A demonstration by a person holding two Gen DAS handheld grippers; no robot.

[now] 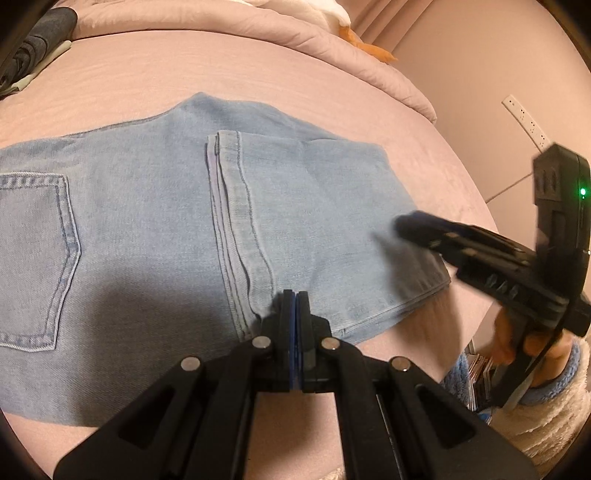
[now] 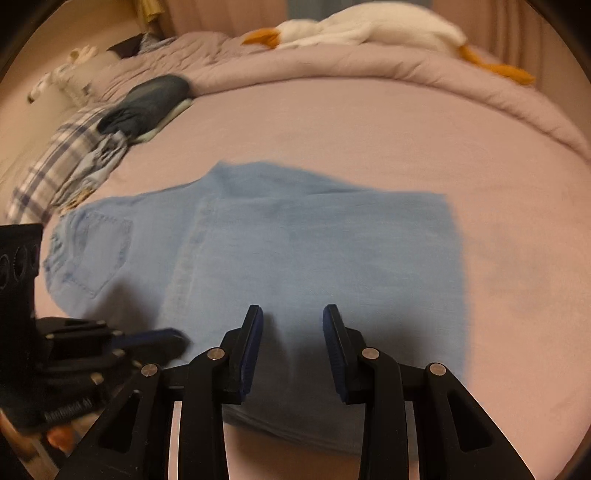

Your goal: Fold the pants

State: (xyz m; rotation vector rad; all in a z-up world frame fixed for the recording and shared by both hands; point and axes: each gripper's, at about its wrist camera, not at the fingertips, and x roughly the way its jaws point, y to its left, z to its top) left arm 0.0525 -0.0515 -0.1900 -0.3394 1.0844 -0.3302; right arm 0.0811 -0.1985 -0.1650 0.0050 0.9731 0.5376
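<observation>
Pants: we see the light blue denim pants [image 1: 155, 221] folded and lying flat on the pink bed [image 1: 258, 81], a back pocket to the left, hems stacked across the middle.
Left gripper [image 1: 294, 295]: its fingers are closed together at the near edge of the pants; we cannot tell whether any cloth is pinched between them.
Right gripper [image 2: 293, 314]: its fingers stand apart above the near part of the pants, with nothing between them.
Bed edge: we see a rolled pink quilt [image 2: 369, 70], a white plush goose [image 2: 369, 26], and a heap of dark and plaid clothes [image 2: 122, 114] at the far left.
</observation>
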